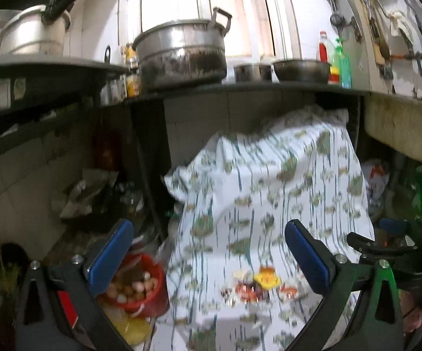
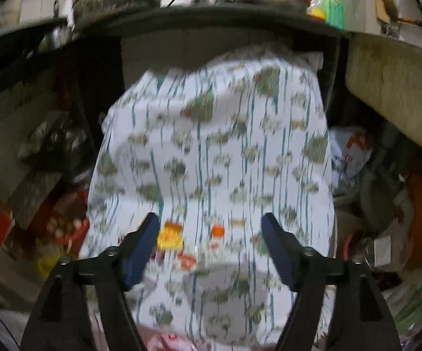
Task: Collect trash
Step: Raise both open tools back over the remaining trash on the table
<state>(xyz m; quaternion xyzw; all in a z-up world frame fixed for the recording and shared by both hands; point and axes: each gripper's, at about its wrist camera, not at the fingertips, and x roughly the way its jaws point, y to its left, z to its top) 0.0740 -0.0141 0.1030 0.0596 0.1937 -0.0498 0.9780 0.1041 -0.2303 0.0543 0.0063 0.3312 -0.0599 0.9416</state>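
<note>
**Both jaws spread over patterned cloth, scraps lying on it**

Blue-padded fingers (image 1: 110,256) of the left gripper (image 1: 208,251) fill the bottom of the left wrist view, jaws spread wide w/ nothing between them. Right gripper (image 2: 211,242) likewise: jaws apart, pads clear of everything. Its dark body w/ a green light also shows at the right edge of the left view.

Below both grippers hangs a white cloth (image 1: 269,181) w/ green-and-teal print, draped over something bulky that stays fully hidden. On the cloth's lower part sits the trash (image 1: 257,285): a yellow piece, red-orange bits and pale scraps, badly blurred, prob. wrappers or food bits; can't say which. In the right wrist view the same trash lies between and just beyond the fingertips, not touched.

Left of the cloth, a red bucket (image 1: 141,289) holds pale round items, maybe eggshells, partly covered by the left finger. A yellow object just below it is cut off by the frame.

Above, a dark bench (image 1: 240,89) carries a large sooty metal pot (image 1: 181,55), small bowls, a wide pan (image 1: 301,70) and two bottles, red-capped (image 1: 325,55) and green (image 1: 342,67). Utensils hang on the wall at right. A plastic bag (image 2: 351,152) sits in the shadow right of the cloth; the rest there is too dim to read.
</note>
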